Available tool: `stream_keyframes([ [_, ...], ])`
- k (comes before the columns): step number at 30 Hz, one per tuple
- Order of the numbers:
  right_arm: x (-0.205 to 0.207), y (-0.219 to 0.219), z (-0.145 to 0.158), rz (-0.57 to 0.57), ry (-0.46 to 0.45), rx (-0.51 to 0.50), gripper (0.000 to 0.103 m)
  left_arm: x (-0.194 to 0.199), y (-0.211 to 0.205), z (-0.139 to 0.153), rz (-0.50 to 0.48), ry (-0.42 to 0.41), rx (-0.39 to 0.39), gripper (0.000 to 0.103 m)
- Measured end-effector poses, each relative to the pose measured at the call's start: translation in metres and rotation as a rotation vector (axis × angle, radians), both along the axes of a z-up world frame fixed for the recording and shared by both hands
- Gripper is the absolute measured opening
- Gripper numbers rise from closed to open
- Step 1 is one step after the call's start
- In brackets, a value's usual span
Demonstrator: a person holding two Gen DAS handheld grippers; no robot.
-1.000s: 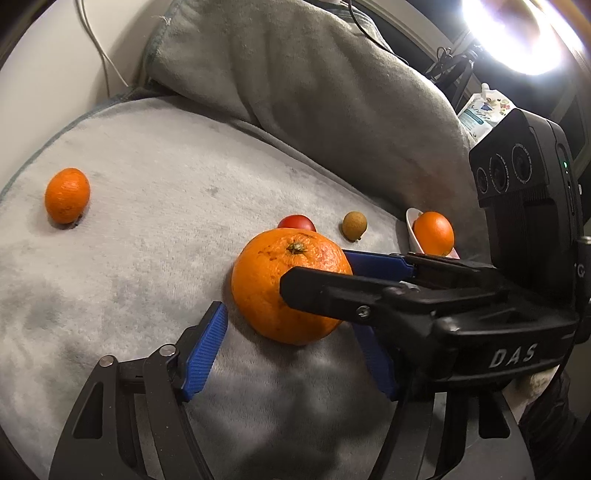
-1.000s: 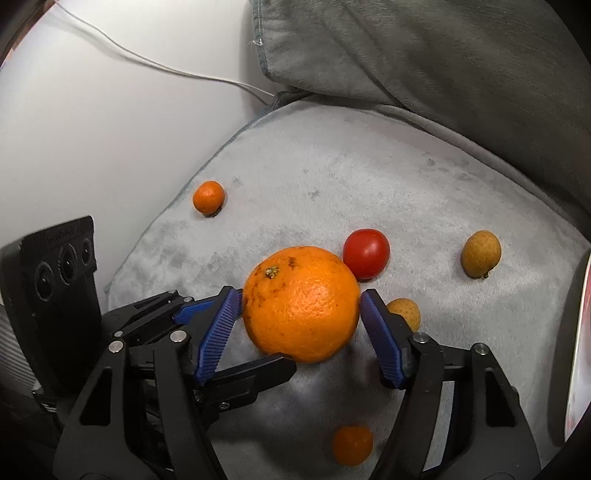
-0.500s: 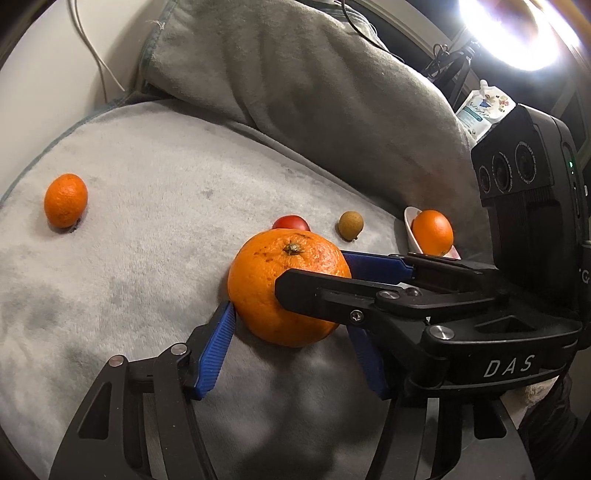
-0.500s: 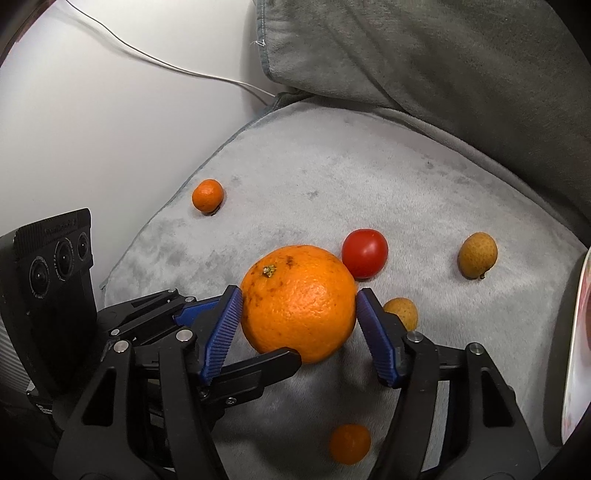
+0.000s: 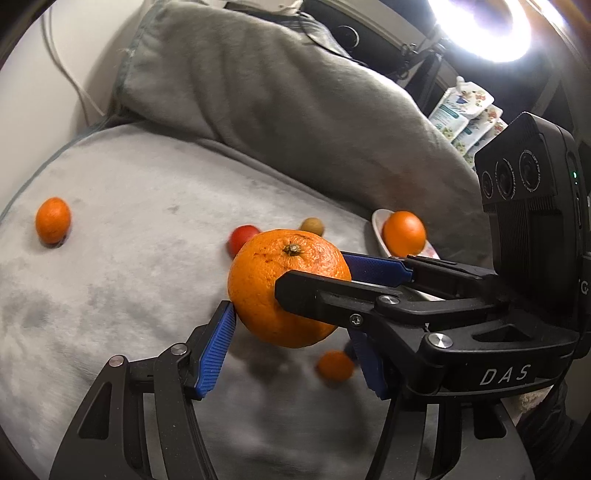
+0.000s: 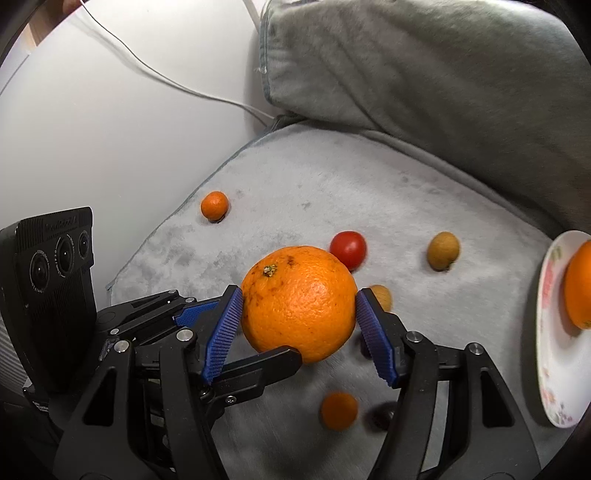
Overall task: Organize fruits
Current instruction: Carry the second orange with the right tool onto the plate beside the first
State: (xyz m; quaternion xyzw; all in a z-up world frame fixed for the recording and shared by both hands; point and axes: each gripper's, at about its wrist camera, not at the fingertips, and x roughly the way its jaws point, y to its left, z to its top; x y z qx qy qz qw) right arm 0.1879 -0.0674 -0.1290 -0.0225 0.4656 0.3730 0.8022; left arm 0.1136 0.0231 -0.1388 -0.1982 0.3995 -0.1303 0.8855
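A large orange (image 5: 280,284) (image 6: 299,301) is held off the grey cushion (image 5: 129,240) between both grippers. My left gripper (image 5: 291,343) is shut on it from its own side, and my right gripper (image 6: 299,328) is shut on it crosswise, blue pads on either flank. On the cushion lie a small mandarin (image 5: 53,220) (image 6: 214,205) at the far left, a red tomato (image 5: 242,238) (image 6: 348,249), a brown longan (image 5: 312,226) (image 6: 443,250), a second longan (image 6: 382,297) and a small orange fruit (image 5: 335,365) (image 6: 338,410) under the grippers.
A white plate (image 5: 378,232) (image 6: 550,332) at the cushion's right edge holds another orange (image 5: 403,233) (image 6: 580,291). A grey pillow (image 5: 277,103) rises behind. A white wall and cable (image 6: 166,81) lie left. A bright lamp (image 5: 487,26) shines at top right.
Both grippers closed in on the large orange and lifted it off the cushion; the small orange fruit beneath came into the left wrist view, and the plate came into the right wrist view.
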Motion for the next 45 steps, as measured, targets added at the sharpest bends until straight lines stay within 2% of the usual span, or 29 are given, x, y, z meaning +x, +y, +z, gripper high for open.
stream_keyframes([
  [14,-0.013,-0.062,0.025,-0.103,-0.044,0.032,0.067,0.006,-0.058,0.018,-0.099,-0.038,0.022,0.061],
  [30,-0.017,-0.153,0.037,-0.234,-0.053,0.068,0.067,0.022,-0.139,0.028,-0.226,-0.044,0.060,0.062],
  [45,-0.007,-0.219,0.022,-0.332,-0.027,0.105,0.066,0.043,-0.199,0.021,-0.311,-0.018,0.090,0.062],
])
